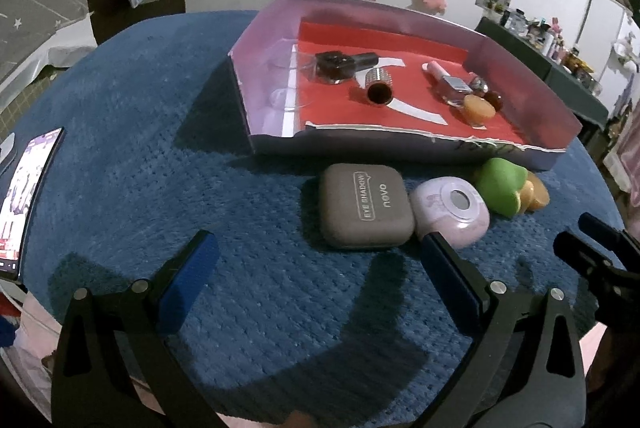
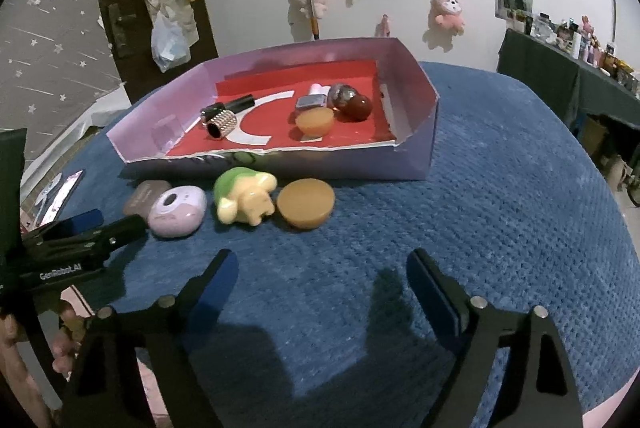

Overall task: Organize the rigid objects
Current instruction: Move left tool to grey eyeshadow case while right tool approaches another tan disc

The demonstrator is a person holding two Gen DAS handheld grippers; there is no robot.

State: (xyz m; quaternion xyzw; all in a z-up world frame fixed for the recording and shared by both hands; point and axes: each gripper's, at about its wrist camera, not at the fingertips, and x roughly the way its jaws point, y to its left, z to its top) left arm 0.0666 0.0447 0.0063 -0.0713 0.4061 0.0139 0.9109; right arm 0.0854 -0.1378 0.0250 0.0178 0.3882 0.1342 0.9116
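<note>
A purple cardboard tray (image 1: pixel 276 28) (image 2: pixel 416 156) with a red floor holds several small cosmetics, among them a studded silver tube (image 1: pixel 378 88) (image 2: pixel 221 122) and an orange round lid (image 1: pixel 478 109) (image 2: pixel 315 122). In front of it on the blue cloth lie a grey eye-shadow case (image 1: pixel 366 210) (image 2: pixel 145 197), a lilac round case (image 1: pixel 450 210) (image 2: pixel 178 212), a green-and-cream toy figure (image 1: pixel 500 188) (image 2: pixel 244 200) and an orange round jar (image 1: pixel 536 194) (image 2: pixel 306 203). My left gripper (image 1: pixel 320 248) is open, just short of the grey case. My right gripper (image 2: pixel 320 268) is open, just short of the orange jar, nothing between its fingers.
A phone (image 1: pixel 28 196) (image 2: pixel 60 196) with a lit screen lies at the left edge of the blue cloth (image 1: pixel 160 108). Plush toys and bags hang on the white wall behind. A cluttered dark table (image 2: pixel 560 68) stands at the far right.
</note>
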